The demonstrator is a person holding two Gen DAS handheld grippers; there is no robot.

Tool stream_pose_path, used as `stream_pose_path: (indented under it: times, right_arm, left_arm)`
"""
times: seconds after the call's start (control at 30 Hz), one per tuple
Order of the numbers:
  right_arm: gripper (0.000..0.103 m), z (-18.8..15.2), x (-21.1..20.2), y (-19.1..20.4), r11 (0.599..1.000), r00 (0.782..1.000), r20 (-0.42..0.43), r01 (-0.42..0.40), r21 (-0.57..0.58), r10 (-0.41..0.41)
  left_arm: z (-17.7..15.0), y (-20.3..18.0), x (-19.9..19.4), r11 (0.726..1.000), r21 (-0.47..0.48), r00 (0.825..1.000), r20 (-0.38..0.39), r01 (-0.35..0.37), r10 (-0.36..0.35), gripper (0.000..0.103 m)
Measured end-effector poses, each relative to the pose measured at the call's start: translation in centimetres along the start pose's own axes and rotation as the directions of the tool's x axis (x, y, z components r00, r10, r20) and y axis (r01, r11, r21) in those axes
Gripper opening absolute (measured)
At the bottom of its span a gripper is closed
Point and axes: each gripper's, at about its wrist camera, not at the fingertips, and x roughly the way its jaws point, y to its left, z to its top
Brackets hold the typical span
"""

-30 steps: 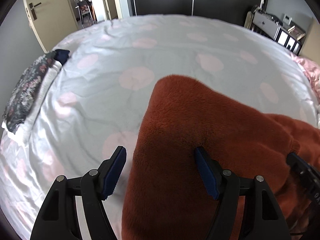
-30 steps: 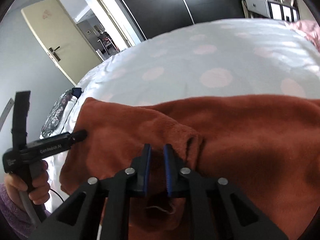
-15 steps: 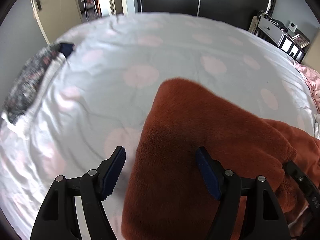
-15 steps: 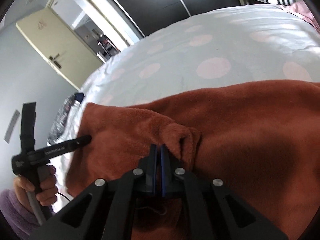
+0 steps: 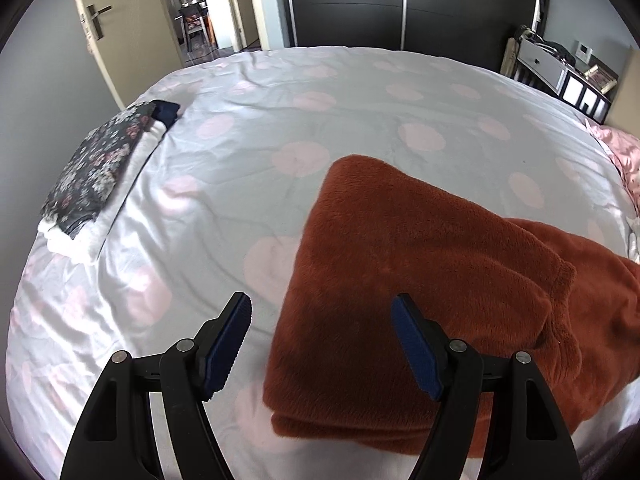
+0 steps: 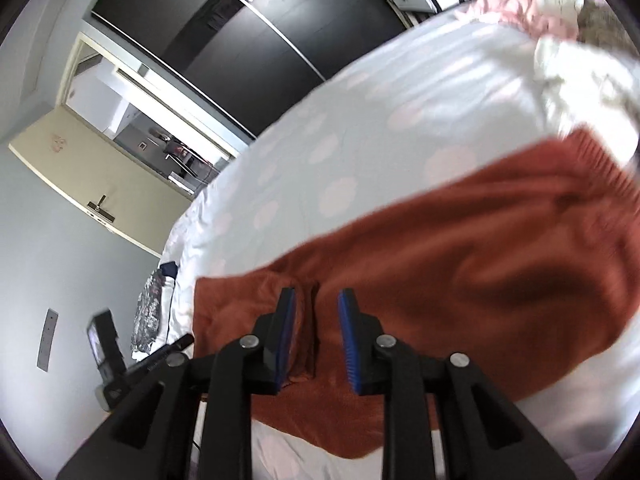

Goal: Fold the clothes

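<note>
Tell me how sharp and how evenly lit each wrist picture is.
Left wrist view: sharp; daylight glares off the bedsheet at left, and the rust fleece garment darkens near the left gripper. Right wrist view: tilted and motion-smeared, worst at right; right gripper crisp.

Soft daylight fills both views, bright and even. On the bedspread (image 5: 360,120) glossy patches of sheen lie at lower left of the left view and wash out to near white at upper right of the right view. The fleece (image 5: 420,280) is darkest between the left claw (image 5: 322,344) tips — a soft shadow there. The left view is sharp; the right view is smeared with motion blur, worst toward the right edge — the right claw (image 6: 316,336) itself stays crisp. Fisheye bending curves the wardrobe (image 5: 400,0) and door (image 6: 80,184), and black vignette rings the corners.
</note>
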Motion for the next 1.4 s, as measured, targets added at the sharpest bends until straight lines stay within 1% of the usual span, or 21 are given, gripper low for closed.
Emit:
stream_pose_path:
  times: [0.1, 0.13, 0.2, 0.27, 0.33, 0.4, 0.5, 0.53, 0.63, 0.73, 0.8, 0.87, 0.93, 1.0, 1.07, 1.2, 1.27, 1.4]
  right_arm:
    - [0.024, 3.1, -3.8, -0.8, 0.997, 0.998, 0.01, 0.056, -0.061, -0.056]
    - [0.026, 3.9, -4.7, -1.2, 0.994, 0.997, -0.003, 0.073, -0.085, -0.073]
    - [0.033, 5.5, -6.6, -2.1, 0.987, 0.994, -0.034, 0.099, -0.129, -0.105]
    - [0.044, 6.7, -7.6, -3.3, 0.978, 0.987, -0.067, 0.134, -0.161, -0.146]
    - [0.048, 7.7, -8.4, -4.9, 0.966, 0.975, -0.097, 0.181, -0.185, -0.201]
    - [0.048, 8.3, -8.7, -7.2, 0.95, 0.955, -0.131, 0.235, -0.204, -0.265]
    - [0.048, 8.2, -7.6, -10.7, 0.942, 0.929, -0.193, 0.281, -0.185, -0.315]
    - [0.048, 8.0, -7.1, -12.0, 0.944, 0.924, -0.216, 0.282, -0.171, -0.315]
    - [0.048, 7.6, -5.4, -15.6, 0.962, 0.917, -0.291, 0.25, -0.111, -0.272]
    - [0.048, 7.3, -3.5, -18.5, 0.96, 0.899, -0.336, 0.268, -0.082, -0.28]
    - [0.048, 7.4, -2.3, -20.1, 0.962, 0.893, -0.359, 0.268, -0.06, -0.271]
    - [0.048, 7.3, -1.0, -21.5, 0.968, 0.889, -0.387, 0.25, -0.037, -0.244]
    - [0.048, 7.3, 0.2, -22.5, 0.969, 0.88, -0.412, 0.246, -0.029, -0.236]
    - [0.049, 7.3, 1.3, -23.5, 0.973, 0.872, -0.439, 0.231, -0.021, -0.217]
    - [0.054, 7.2, 2.2, -24.3, 0.977, 0.865, -0.463, 0.214, -0.013, -0.195]
    - [0.056, 7.1, 3.0, -25.2, 0.983, 0.852, -0.5, 0.183, -0.002, -0.159]
    - [0.058, 6.9, 3.2, -25.1, 0.983, 0.849, -0.502, 0.181, -0.016, -0.164]
    - [0.059, 6.2, 3.5, -23.9, 0.973, 0.839, -0.494, 0.21, -0.092, -0.228]
  left_arm:
    - [0.0, 0.8, 0.3, 0.999, -0.045, 1.0, -0.02, 0.011, -0.012, 0.075]
    - [0.0, 1.1, 0.5, 0.998, -0.058, 0.999, -0.029, 0.014, -0.016, 0.075]
    - [0.0, 1.5, 1.0, 0.996, -0.083, 0.999, -0.049, 0.017, -0.021, 0.075]
    - [-0.1, 1.9, 1.5, 0.995, -0.103, 0.997, -0.076, 0.013, -0.02, 0.075]
    - [-0.1, 2.2, 2.0, 0.992, -0.122, 0.995, -0.094, 0.02, -0.032, 0.075]
    - [0.0, 2.5, 2.4, 0.99, -0.138, 0.993, -0.105, 0.035, -0.05, 0.075]
    - [0.0, 2.3, 3.0, 0.991, -0.13, 0.992, -0.118, 0.032, -0.048, 0.075]
    - [0.0, 2.1, 3.2, 0.992, -0.124, 0.991, -0.122, 0.03, -0.045, 0.075]
    - [0.0, 1.6, 3.8, 0.995, -0.101, 0.99, -0.135, 0.018, -0.032, 0.075]
    - [0.1, 1.1, 4.3, 0.997, -0.078, 0.99, -0.144, 0.002, -0.014, 0.075]
    - [0.2, 0.8, 4.7, 0.998, -0.066, 0.989, -0.149, -0.006, -0.004, 0.075]
    - [0.3, 0.6, 5.0, 0.998, -0.055, 0.988, -0.154, -0.014, 0.006, 0.075]
    - [0.4, 0.4, 5.3, 0.999, -0.047, 0.987, -0.157, -0.025, 0.017, 0.075]
    - [0.5, 0.2, 5.6, 0.999, -0.041, 0.987, -0.158, -0.034, 0.027, 0.075]
    - [0.7, -0.1, 5.7, 0.999, -0.034, 0.987, -0.156, -0.04, 0.034, 0.075]
    - [0.9, -0.7, 6.0, 0.998, -0.013, 0.987, -0.151, -0.057, 0.054, 0.075]
    - [1.1, -1.1, 6.1, 0.998, -0.002, 0.987, -0.147, -0.067, 0.066, 0.075]
    - [1.4, -1.4, 6.3, 0.997, 0.008, 0.987, -0.144, -0.076, 0.076, 0.075]
